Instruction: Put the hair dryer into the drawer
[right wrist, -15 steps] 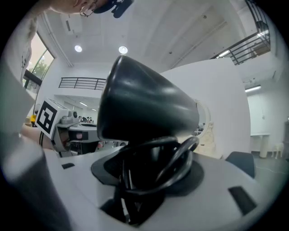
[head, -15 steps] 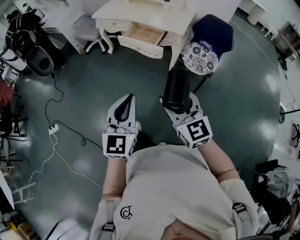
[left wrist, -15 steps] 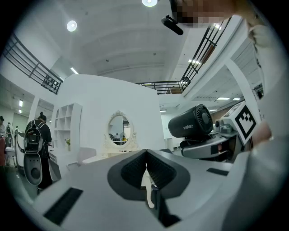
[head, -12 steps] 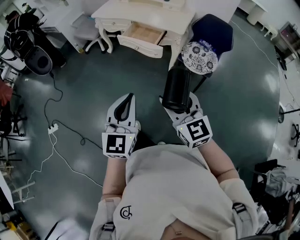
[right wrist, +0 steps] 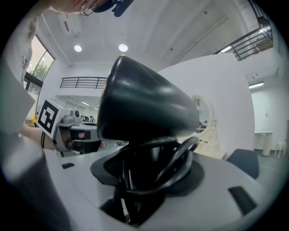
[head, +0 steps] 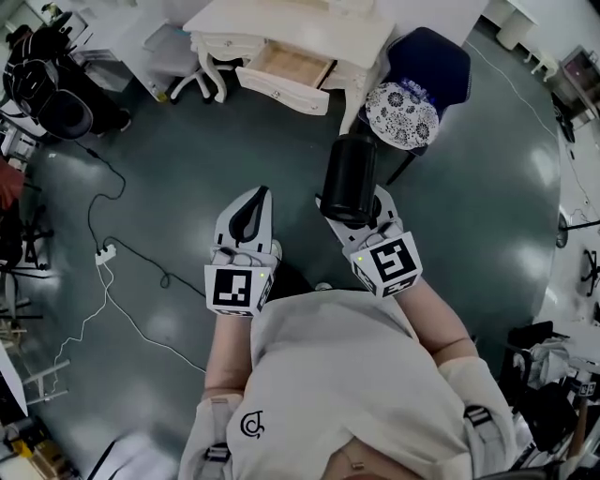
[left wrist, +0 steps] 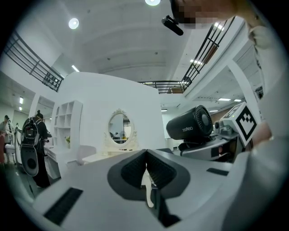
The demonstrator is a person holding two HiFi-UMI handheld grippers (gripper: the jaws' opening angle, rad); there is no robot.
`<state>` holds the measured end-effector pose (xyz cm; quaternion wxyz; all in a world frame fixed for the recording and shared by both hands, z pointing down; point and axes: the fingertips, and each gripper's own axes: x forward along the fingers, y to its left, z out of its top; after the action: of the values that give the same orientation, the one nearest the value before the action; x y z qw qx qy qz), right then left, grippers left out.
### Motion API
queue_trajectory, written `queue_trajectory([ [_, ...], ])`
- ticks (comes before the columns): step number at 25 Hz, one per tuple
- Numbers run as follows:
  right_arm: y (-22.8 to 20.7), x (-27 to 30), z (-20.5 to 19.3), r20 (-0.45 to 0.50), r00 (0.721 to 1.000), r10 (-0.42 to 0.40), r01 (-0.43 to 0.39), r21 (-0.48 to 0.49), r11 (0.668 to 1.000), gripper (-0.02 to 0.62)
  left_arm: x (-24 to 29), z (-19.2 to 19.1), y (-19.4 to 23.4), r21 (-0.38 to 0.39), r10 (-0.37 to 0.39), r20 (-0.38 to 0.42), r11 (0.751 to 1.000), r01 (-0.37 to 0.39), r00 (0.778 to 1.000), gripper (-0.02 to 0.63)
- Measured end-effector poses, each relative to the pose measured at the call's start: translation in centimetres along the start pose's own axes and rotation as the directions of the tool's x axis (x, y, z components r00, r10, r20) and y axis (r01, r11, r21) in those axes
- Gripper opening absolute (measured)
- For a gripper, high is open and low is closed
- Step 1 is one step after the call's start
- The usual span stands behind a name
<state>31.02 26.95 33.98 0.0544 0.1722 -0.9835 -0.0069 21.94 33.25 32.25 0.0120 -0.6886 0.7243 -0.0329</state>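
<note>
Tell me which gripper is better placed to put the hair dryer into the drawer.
Right. The right gripper is clamped on the hair dryer, with the open drawer ahead; the left gripper is shut and empty.

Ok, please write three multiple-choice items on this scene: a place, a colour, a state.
1. In the head view, where is the open drawer?
A) top
B) bottom
C) far left
2. What colour is the hair dryer?
A) white
B) black
C) red
3. How is the left gripper?
A) wide open
B) shut on a cable
C) shut, empty
Answers: 1 A, it juts from the white table at the top edge; 2 B, its body is black in every view; 3 C, its jaws meet with nothing between them.
</note>
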Motion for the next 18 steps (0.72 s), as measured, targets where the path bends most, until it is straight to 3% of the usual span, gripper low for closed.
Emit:
queue_trajectory([
  [5,-0.3,3.8,-0.4,-0.021,1.000,-0.001,0.002,0.051,0.999,0.238,1.4,-0.4,3.3,0.001,-0.001,-0.012,1.000,0.001,1.000,0.014],
  [18,-0.4,20.3,0.0,-0.060,0.994,-0.096,0.100,0.073,0.992,0.239,7.7,-1.5,19.8,0.009,-0.059,-0.022,0.998,0.059,0.998,0.014],
])
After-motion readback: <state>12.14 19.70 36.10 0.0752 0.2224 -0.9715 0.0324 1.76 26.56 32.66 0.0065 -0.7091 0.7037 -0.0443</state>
